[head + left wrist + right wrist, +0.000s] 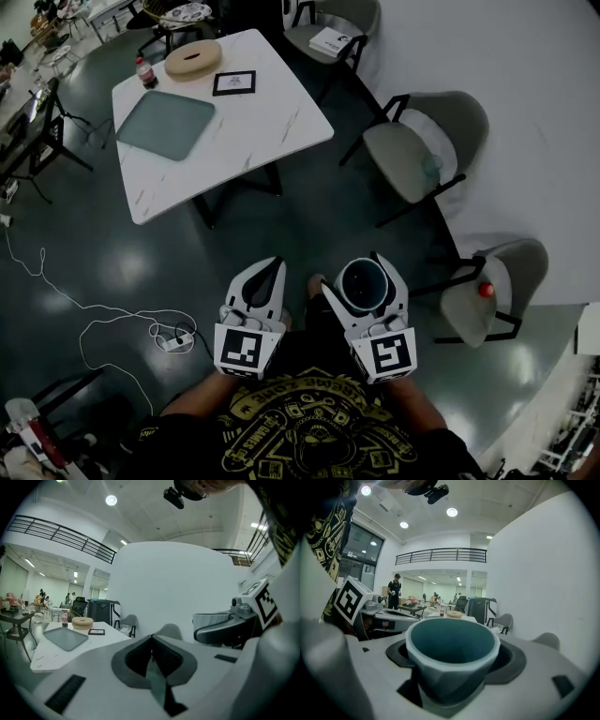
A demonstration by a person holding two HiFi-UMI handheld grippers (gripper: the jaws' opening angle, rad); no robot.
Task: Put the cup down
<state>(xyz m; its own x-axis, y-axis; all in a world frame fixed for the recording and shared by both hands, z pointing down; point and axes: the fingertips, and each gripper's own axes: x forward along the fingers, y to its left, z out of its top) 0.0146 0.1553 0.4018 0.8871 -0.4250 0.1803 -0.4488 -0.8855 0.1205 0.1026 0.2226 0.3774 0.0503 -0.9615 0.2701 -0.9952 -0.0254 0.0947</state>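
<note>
Cup (452, 653), teal inside, sits upright, clamped at its lower wall by the right claw (364, 283), probably to keep it level for setting down. It is well short of the worktop (234, 141) ahead. The left claw (151, 644) is closed on nothing, evidently unneeded. The jaws hide the cup's base.

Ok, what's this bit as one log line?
right gripper: shut on cup, upright | left gripper: shut, empty | table: ahead, cup not down yet
</note>
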